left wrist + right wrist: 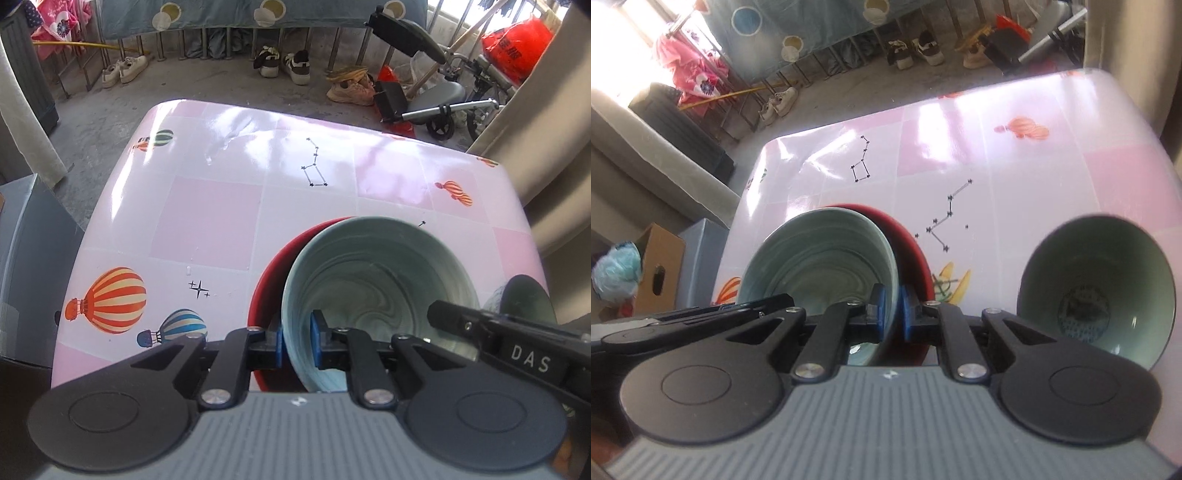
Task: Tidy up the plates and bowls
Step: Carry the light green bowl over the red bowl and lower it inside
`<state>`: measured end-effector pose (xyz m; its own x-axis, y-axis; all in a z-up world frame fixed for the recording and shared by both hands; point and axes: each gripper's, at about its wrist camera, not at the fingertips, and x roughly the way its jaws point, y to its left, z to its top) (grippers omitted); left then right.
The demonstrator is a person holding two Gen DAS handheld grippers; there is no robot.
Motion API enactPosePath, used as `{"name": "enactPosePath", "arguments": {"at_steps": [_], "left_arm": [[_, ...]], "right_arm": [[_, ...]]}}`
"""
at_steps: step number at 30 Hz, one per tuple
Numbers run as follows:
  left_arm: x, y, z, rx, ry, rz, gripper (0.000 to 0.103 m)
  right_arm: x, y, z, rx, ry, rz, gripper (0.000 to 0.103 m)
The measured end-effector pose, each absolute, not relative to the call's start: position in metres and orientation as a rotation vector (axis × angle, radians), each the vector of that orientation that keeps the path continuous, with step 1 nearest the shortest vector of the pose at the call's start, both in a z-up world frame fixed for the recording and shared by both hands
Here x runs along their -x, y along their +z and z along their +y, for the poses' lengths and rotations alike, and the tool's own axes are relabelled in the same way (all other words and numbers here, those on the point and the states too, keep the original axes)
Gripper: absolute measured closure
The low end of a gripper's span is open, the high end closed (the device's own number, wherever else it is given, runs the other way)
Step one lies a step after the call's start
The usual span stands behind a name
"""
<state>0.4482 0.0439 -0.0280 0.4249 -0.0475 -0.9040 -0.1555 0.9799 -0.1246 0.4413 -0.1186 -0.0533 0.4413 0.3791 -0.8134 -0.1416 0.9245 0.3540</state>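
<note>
A grey-green marbled bowl (376, 280) hangs tilted over a red plate (269, 280) on the pink checked table (210, 221). My left gripper (297, 336) is shut on the bowl's near left rim, one blue pad outside the wall and one inside. My right gripper (894, 314) is shut on the opposite rim of the same marbled bowl (820, 258), with the red plate (912, 251) behind it. Whether bowl and plate touch I cannot tell. A second, darker green bowl (1097, 280) stands to the right on the table (1034, 177); its edge shows as the dark green bowl (528, 299).
Several shoes (284, 64) lie on the concrete floor beyond the table's far edge. A grey box (33, 258) stands by the left edge, with a cardboard box (661, 273) beside it. A wheeled frame (443, 107) and a pale pillar (546, 147) sit at the right.
</note>
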Motion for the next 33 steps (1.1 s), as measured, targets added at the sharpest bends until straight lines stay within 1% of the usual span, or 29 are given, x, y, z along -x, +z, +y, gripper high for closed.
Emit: {"name": "enactPosePath", "arguments": {"at_steps": [3, 8, 10, 12, 15, 19, 20, 21, 26, 30, 33], "left_arm": [[-0.451, -0.029, 0.045, 0.212, 0.069, 1.151, 0.087], [-0.454, -0.029, 0.044, 0.245, 0.041, 1.174, 0.074], [-0.455, -0.029, 0.045, 0.258, 0.034, 1.179, 0.070], [-0.455, -0.030, 0.046, 0.274, 0.024, 1.190, 0.069], [-0.455, -0.030, 0.052, 0.333, 0.003, 1.217, 0.064], [-0.455, -0.027, 0.055, 0.381, -0.024, 1.245, 0.054], [-0.455, -0.026, 0.055, 0.383, -0.025, 1.251, 0.046], [-0.454, -0.024, 0.056, 0.383, -0.022, 1.254, 0.040], [-0.457, -0.025, 0.064, 0.453, -0.029, 1.268, 0.041], [-0.453, -0.023, 0.064, 0.453, -0.035, 1.263, 0.040], [-0.449, -0.019, 0.066, 0.470, -0.041, 1.267, 0.036]], "right_arm": [[-0.447, -0.051, -0.109, -0.185, 0.321, 1.064, 0.095], [-0.447, -0.046, -0.102, -0.093, 0.314, 1.059, 0.095], [-0.448, -0.045, -0.102, -0.089, 0.317, 1.060, 0.096], [-0.449, -0.044, -0.102, -0.086, 0.319, 1.059, 0.096], [-0.448, -0.045, -0.100, -0.067, 0.319, 1.057, 0.096], [-0.450, -0.045, -0.099, -0.061, 0.322, 1.058, 0.097], [-0.451, -0.046, -0.098, -0.063, 0.323, 1.059, 0.097], [-0.451, -0.046, -0.098, -0.065, 0.323, 1.060, 0.097], [-0.451, -0.046, -0.096, -0.068, 0.322, 1.058, 0.098], [-0.451, -0.046, -0.095, -0.073, 0.325, 1.060, 0.098], [-0.455, -0.047, -0.098, -0.098, 0.333, 1.071, 0.095]]}}
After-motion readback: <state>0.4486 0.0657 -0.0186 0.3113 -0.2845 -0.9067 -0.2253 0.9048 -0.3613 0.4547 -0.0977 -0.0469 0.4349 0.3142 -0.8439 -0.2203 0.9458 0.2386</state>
